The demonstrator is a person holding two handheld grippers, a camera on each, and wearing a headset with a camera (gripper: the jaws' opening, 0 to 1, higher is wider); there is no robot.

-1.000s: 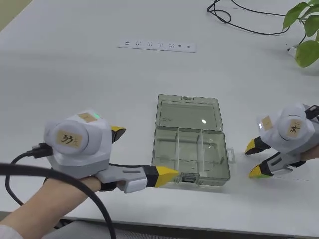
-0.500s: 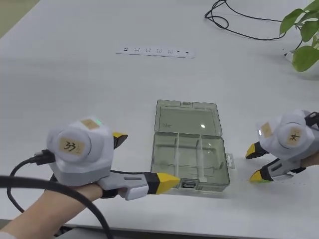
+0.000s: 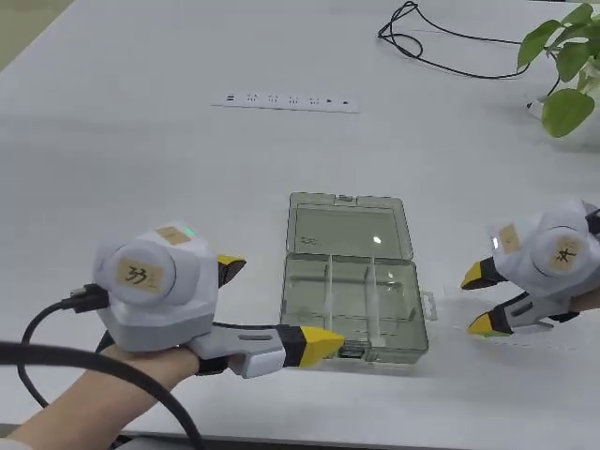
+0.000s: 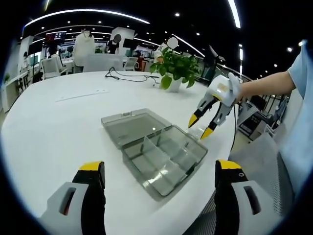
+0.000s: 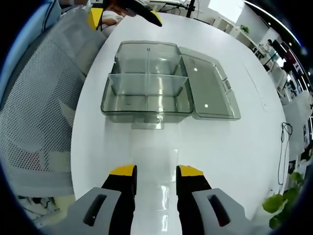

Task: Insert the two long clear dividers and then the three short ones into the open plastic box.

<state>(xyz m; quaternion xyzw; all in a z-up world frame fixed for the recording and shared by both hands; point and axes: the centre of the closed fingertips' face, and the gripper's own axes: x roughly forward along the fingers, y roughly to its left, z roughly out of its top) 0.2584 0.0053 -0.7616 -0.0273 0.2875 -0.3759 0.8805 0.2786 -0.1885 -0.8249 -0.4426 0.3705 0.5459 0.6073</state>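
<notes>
Jaws spread wide and empty on the left gripper (image 3: 281, 302), held nearest of all at the front edge of the white surface (image 3: 141, 150), one yellow tip just beside the front left corner of the plastic box (image 3: 352, 323). The box sits open, and clear dividers (image 3: 329, 286) stand upright inside its base and split it into compartments. Across on the right, the right gripper (image 3: 474, 302) hovers low beside the box with its jaws parted by a narrower gap and nothing visible between them. Faint clear pieces (image 5: 155, 155) lie flat on the surface just ahead of it. Beyond the base, the lid (image 3: 347, 225) lies folded back flat. Further off there's a white power strip (image 3: 286, 99), then a looped black cable (image 3: 422, 47) and a leafy plant (image 3: 562, 66) at the far right.
</notes>
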